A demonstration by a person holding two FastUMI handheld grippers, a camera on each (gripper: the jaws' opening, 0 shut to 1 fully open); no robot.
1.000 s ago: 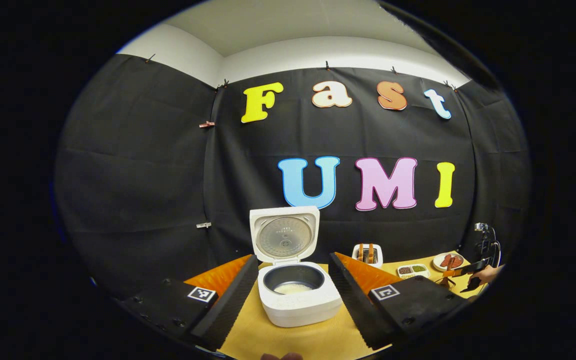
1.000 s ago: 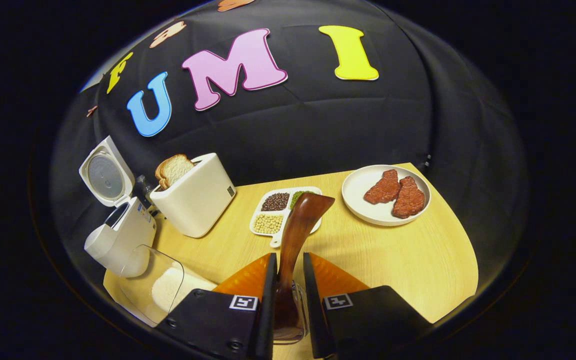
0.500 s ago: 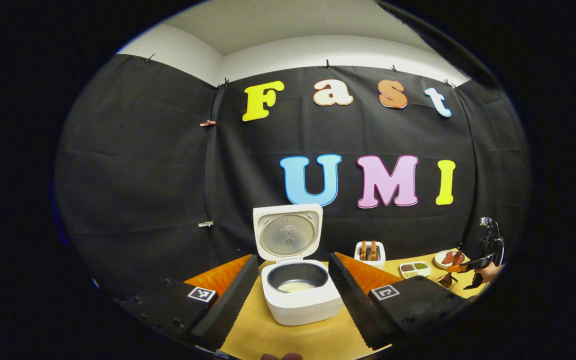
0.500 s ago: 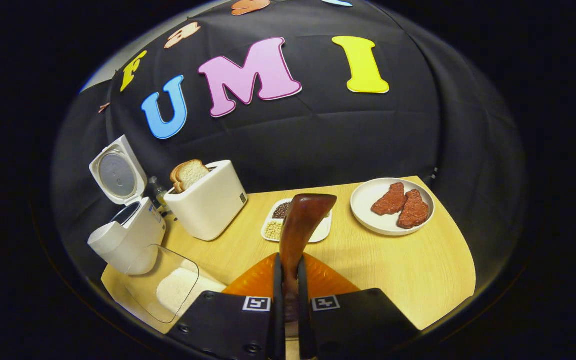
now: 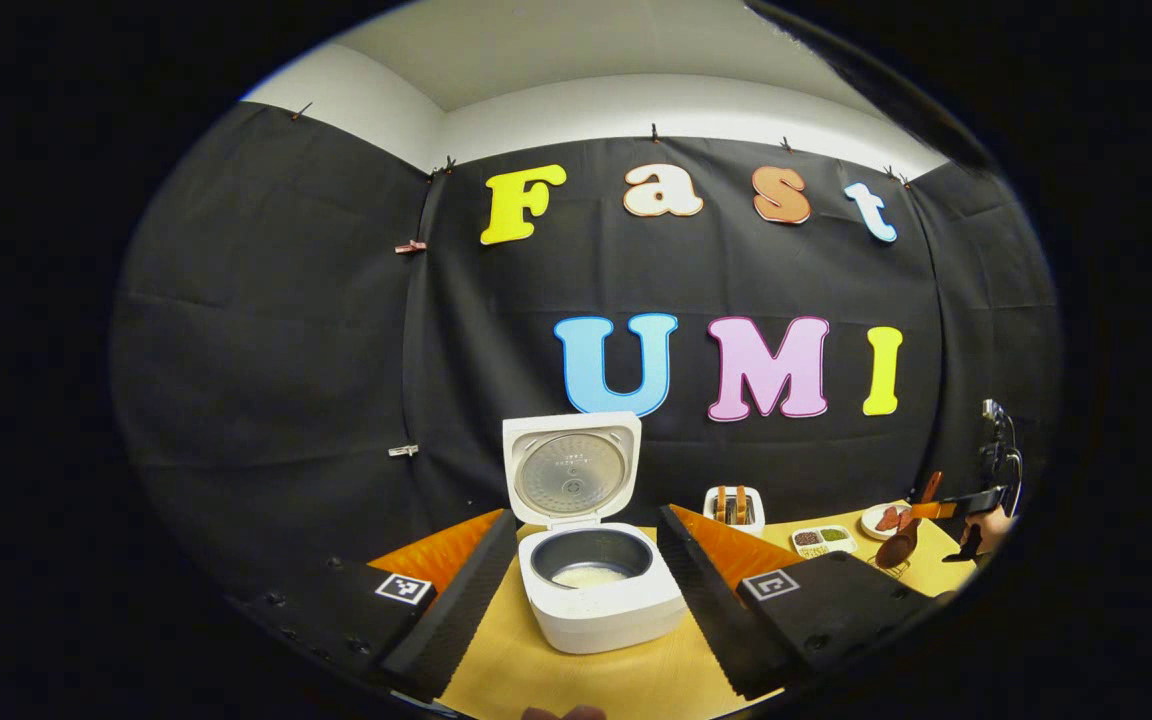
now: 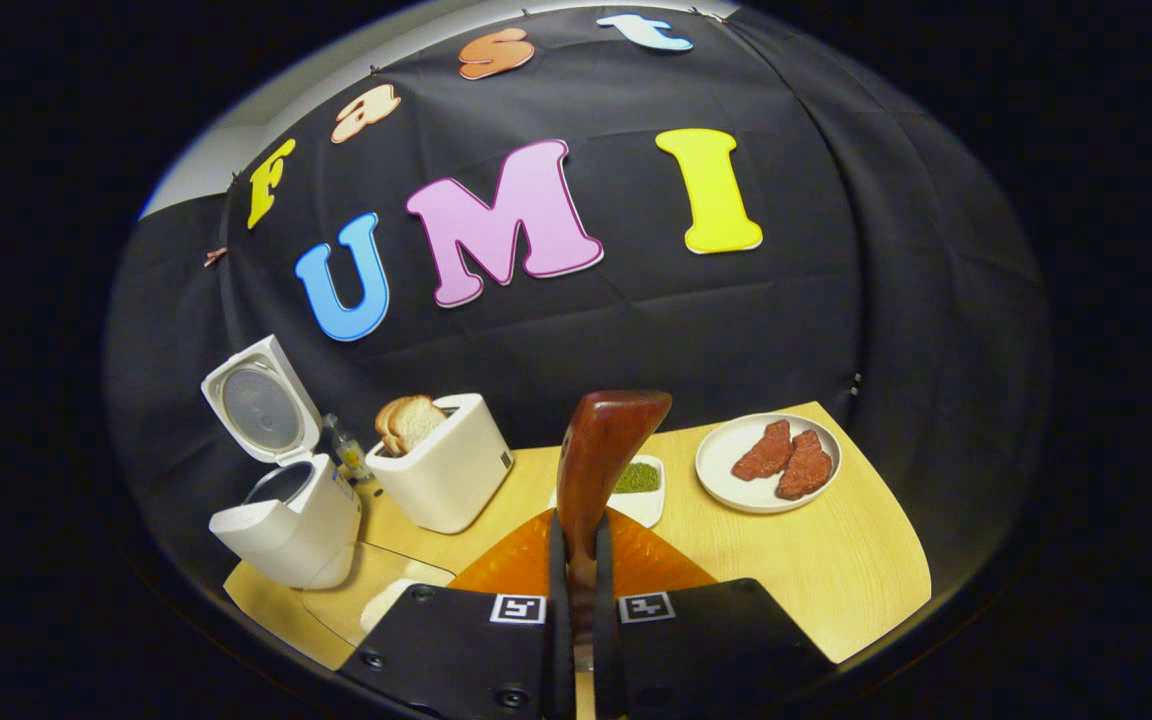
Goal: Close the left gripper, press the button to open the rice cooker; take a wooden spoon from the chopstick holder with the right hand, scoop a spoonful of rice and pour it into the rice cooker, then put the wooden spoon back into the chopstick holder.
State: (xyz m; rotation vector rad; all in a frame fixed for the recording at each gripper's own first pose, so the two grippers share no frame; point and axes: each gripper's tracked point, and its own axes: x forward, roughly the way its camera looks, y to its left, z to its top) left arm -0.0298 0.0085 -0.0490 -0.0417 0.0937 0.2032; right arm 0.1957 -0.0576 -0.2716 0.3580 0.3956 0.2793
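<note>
The white rice cooker [image 5: 601, 610] stands with its lid [image 5: 572, 468] up, and a little rice lies in its pot. My left gripper [image 5: 586, 520] is open, one finger on each side of the cooker and a little short of it. My right gripper [image 6: 578, 530] is shut on the brown wooden spoon [image 6: 604, 445], which sticks up and forward from its fingers. In the left gripper view the right gripper [image 5: 971, 505] holds the spoon [image 5: 902, 547] at the far right, above a small wire holder [image 5: 893, 570]. The cooker [image 6: 286, 515] sits at the left in the right gripper view.
A white toaster [image 6: 446, 475] with bread stands beside the cooker. Behind the spoon sit a sectioned dish of grains [image 6: 639, 490] and a plate [image 6: 726, 480] with two meat pieces. A clear container [image 6: 376, 595] of rice lies at the front left of the wooden table [image 6: 836, 570].
My right gripper has shut on the spoon and risen with it, so the table looks farther away. The left gripper and the cooker have stayed put.
</note>
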